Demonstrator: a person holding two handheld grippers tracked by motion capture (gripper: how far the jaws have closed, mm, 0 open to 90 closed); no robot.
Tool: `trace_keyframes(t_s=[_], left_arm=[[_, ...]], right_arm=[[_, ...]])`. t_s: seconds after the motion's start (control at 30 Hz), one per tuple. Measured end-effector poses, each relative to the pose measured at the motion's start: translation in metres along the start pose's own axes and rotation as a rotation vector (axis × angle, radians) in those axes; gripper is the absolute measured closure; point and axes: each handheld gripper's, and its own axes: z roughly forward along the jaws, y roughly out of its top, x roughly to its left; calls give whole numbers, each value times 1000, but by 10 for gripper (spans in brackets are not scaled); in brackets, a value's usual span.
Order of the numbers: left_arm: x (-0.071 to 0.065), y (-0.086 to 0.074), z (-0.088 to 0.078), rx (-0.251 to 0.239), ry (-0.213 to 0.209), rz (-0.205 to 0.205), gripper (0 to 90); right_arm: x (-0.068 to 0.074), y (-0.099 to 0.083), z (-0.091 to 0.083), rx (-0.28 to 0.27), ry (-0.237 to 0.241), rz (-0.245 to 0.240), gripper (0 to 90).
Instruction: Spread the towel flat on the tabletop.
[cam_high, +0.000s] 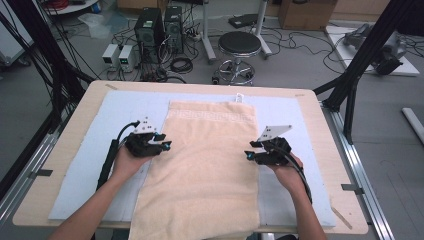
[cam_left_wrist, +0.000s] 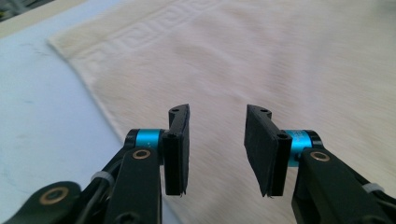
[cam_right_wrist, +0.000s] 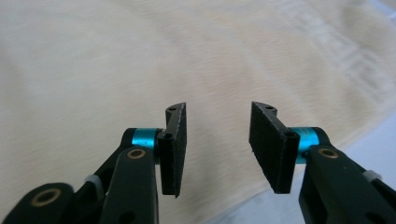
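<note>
A cream towel (cam_high: 205, 165) lies flat down the middle of the table, its patterned border at the far end and its near end hanging over the front edge. At the towel's left edge, my left gripper (cam_high: 165, 141) points inward toward it. In the left gripper view the left gripper (cam_left_wrist: 217, 140) stands open over the towel (cam_left_wrist: 261, 65), nothing between its pads. My right gripper (cam_high: 248, 151) hovers at the towel's right edge, also pointing inward. The right gripper view has the right gripper (cam_right_wrist: 215, 144) open above the towel (cam_right_wrist: 140, 65), its jaws apart and bare.
A pale blue mat (cam_high: 80, 165) covers the wooden table (cam_high: 320, 125) under the towel. A black frame post (cam_high: 350, 85) stands at the table's far right corner. Beyond the table are a stool (cam_high: 239, 47), computer towers (cam_high: 160, 30) and floor cables.
</note>
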Motion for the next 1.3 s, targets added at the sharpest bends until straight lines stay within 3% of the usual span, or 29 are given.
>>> trace_keyframes(t_s=[0.1,0.27,0.33,0.4,0.47,0.5,0.57,0.63,0.73,0.97,1.13,1.23,1.3], left_arm=[[16,8,16,9,35,-38,607],[32,3,40,101,75,-60,578],[34,-1,45,105,63,-64,560],[37,-3,45,92,43,-67,582],[36,-2,46,87,29,-45,726],[35,-2,46,88,31,-39,828],[34,-1,46,90,39,-37,856],[34,-1,45,97,54,-39,866],[39,-2,40,112,92,-53,868],[53,-9,27,113,95,-79,868],[50,-9,24,107,63,-68,867],[50,-13,18,97,43,-78,861],[51,-15,15,98,57,-76,781]], right_arm=[[-21,4,9,-11,-29,43,544],[-47,6,30,36,-66,95,512],[-53,5,36,60,-86,106,507],[-58,1,42,70,-72,122,507],[-60,-3,49,101,-57,130,509],[-61,-4,51,91,-47,148,522],[-63,-4,52,80,-32,165,593],[-64,-2,54,81,-11,160,708],[-61,7,60,93,-10,129,774],[-58,23,75,105,1,124,795],[-59,21,67,125,44,139,802],[-56,21,63,138,58,123,763],[-54,22,59,114,66,120,733]])
